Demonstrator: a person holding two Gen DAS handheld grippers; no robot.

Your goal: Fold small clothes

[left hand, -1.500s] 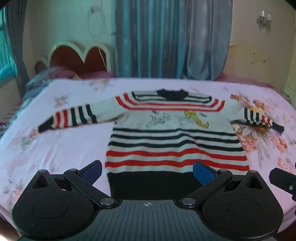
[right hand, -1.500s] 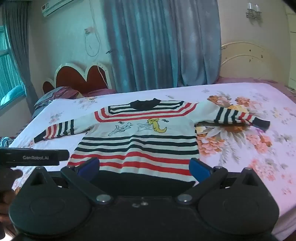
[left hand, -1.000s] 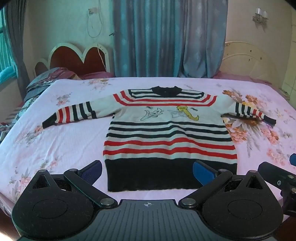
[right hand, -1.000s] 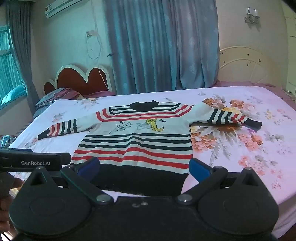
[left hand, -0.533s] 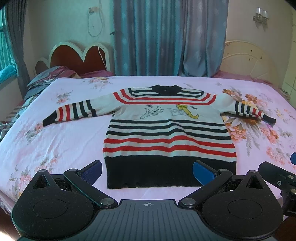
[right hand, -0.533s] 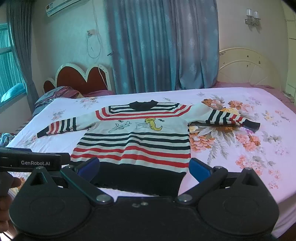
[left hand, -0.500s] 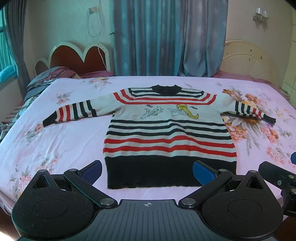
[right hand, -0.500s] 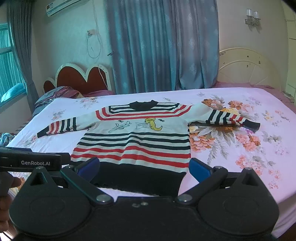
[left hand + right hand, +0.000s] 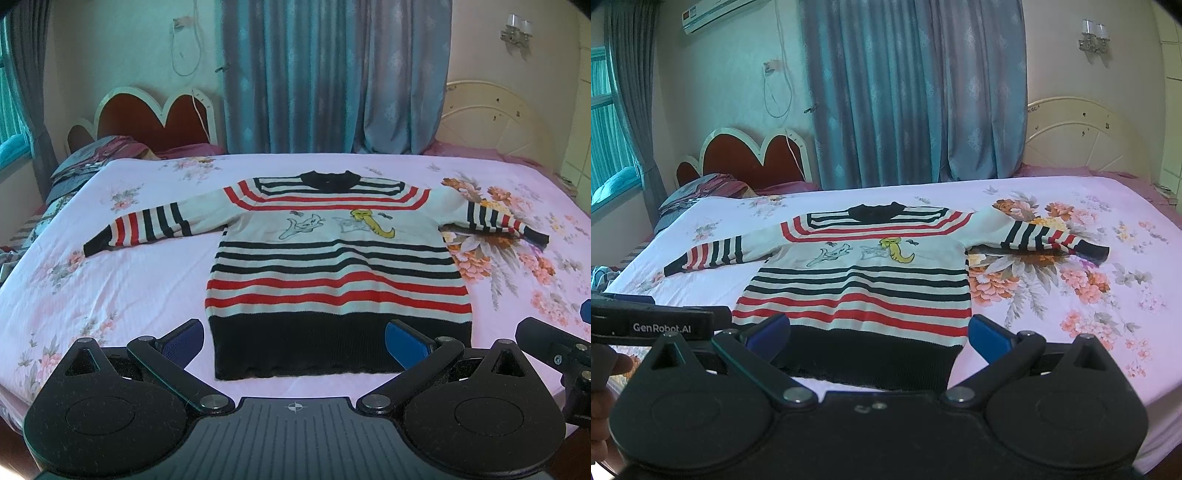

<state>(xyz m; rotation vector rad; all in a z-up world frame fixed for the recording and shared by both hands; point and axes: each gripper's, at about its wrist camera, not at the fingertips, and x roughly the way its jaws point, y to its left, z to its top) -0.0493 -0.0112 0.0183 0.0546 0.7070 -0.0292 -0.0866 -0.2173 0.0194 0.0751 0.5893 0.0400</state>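
A small striped sweater [image 9: 332, 258] [image 9: 864, 288], white with red and black bands and a black hem, lies flat and face up on the bed, both sleeves spread out sideways. My left gripper [image 9: 295, 341] hovers open just in front of the hem, with nothing between its blue pads. My right gripper [image 9: 879, 334] is likewise open and held before the hem, slightly to the right. The left gripper's body [image 9: 653, 321] shows at the left edge of the right wrist view, with a hand [image 9: 605, 373] below it. The right gripper's edge [image 9: 554, 350] shows at the right of the left wrist view.
The pink floral bedsheet [image 9: 110, 280] [image 9: 1108, 295] spreads wide on both sides of the sweater. A heart-shaped headboard [image 9: 155, 118] and folded bedding [image 9: 88, 155] stand at the far left. Blue curtains [image 9: 332, 74] hang behind, and a cream headboard [image 9: 1082, 136] stands at the right.
Both grippers have drawn back and risen a little from the sweater, so the hem and bed edge now show whole. The sweater has not moved, and both grippers stayed open.
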